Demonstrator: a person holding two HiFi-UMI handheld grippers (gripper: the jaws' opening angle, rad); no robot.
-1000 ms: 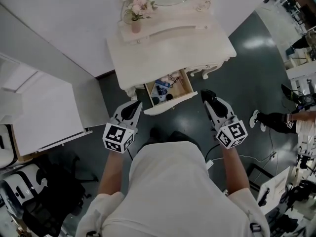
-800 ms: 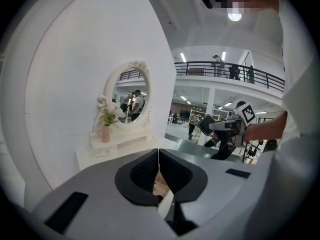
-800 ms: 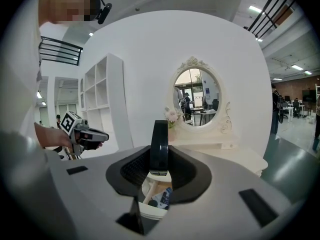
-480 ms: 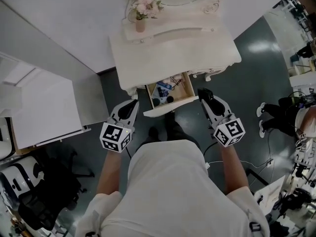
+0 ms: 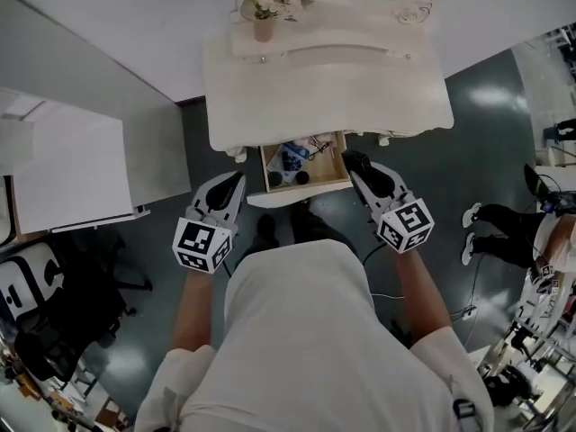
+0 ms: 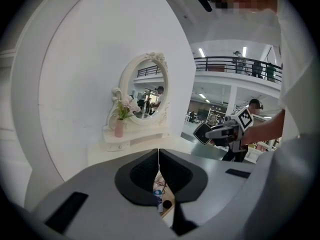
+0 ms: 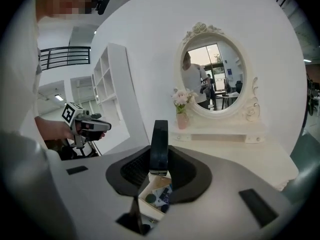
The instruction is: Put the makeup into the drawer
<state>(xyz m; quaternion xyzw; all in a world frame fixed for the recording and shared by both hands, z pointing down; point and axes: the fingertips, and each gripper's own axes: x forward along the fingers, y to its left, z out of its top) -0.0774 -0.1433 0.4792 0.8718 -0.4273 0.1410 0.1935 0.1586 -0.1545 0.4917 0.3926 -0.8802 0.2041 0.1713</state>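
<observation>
My left claw is pressed together and empty, just left of the open drawer. My right claw pinches a black case, upright and edge-on, near the drawer's right front corner and not yet inside. More makeup, blue and black pieces, lies in the drawer. Beyond is the white table, with a vase of flowers and an oval mirror at its back.

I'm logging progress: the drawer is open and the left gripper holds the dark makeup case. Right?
No: the drawer is open, but the right gripper holds the dark makeup case, as the right gripper view shows. The left gripper is shut and empty.
</observation>
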